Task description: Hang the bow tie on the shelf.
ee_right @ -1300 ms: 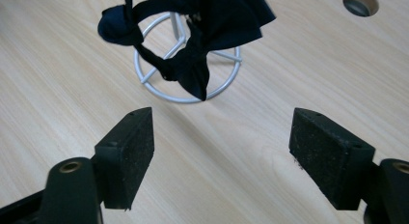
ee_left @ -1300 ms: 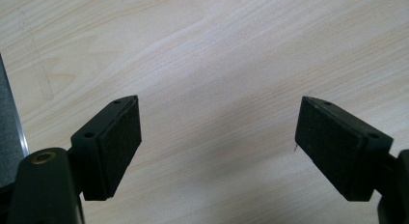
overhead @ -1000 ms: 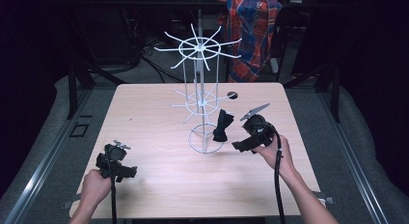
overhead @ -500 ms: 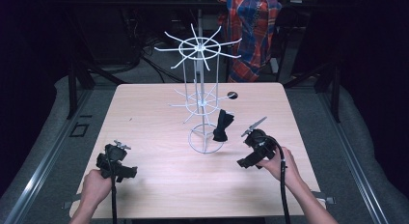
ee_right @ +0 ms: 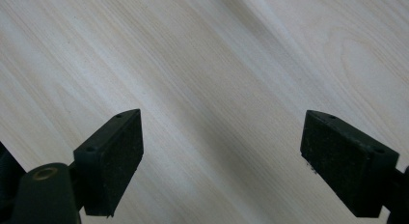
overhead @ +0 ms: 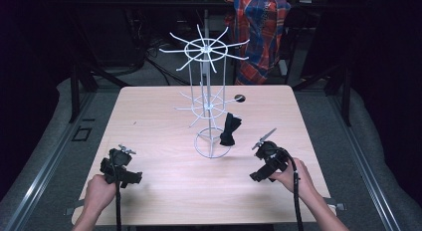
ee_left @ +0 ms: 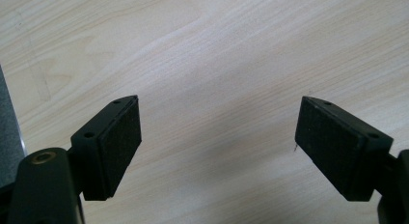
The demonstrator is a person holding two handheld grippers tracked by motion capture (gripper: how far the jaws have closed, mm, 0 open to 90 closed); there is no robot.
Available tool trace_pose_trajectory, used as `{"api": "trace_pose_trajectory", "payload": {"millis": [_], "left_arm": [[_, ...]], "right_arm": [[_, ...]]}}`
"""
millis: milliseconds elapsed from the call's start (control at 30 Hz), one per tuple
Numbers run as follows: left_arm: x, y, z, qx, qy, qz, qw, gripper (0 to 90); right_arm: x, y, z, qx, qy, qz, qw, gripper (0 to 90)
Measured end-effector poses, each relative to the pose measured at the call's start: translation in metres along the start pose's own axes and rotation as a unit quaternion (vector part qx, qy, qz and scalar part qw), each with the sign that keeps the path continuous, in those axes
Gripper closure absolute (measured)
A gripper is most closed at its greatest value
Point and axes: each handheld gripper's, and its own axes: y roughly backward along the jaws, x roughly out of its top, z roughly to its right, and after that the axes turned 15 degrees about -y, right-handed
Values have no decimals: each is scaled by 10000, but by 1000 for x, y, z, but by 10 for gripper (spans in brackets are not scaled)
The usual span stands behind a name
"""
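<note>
A white wire rack (overhead: 208, 104) with two rings of hooks stands mid-table. A black bow-shaped piece (overhead: 230, 130) hangs from a lower hook on its right side, above the round base. My right gripper (overhead: 258, 175) sits low over the table at the near right, apart from the rack. Its jaws have just been opening and stand open (ee_right: 222, 161), with bare wood between the pads (ee_right: 123, 156). My left gripper (overhead: 131, 177) rests at the near left, open (ee_left: 217, 151), with nothing but tabletop between its pads (ee_left: 120, 142).
The wooden table (overhead: 164, 121) carries a small dark round spot (overhead: 240, 98) behind the rack. A person in a plaid shirt (overhead: 261, 27) stands beyond the far edge. Dark stands and cables surround the table.
My right gripper has drawn back from the black piece, toward the near right and downward. The black piece stays hanging on the rack. The left gripper has not moved.
</note>
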Motion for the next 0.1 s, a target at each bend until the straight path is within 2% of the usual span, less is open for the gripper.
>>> {"api": "trace_pose_trajectory", "payload": {"millis": [100], "left_arm": [[1,-1,0,4,-11,-14,10000,168]], "right_arm": [[0,-1,2,6,-5,-1,10000,152]]}}
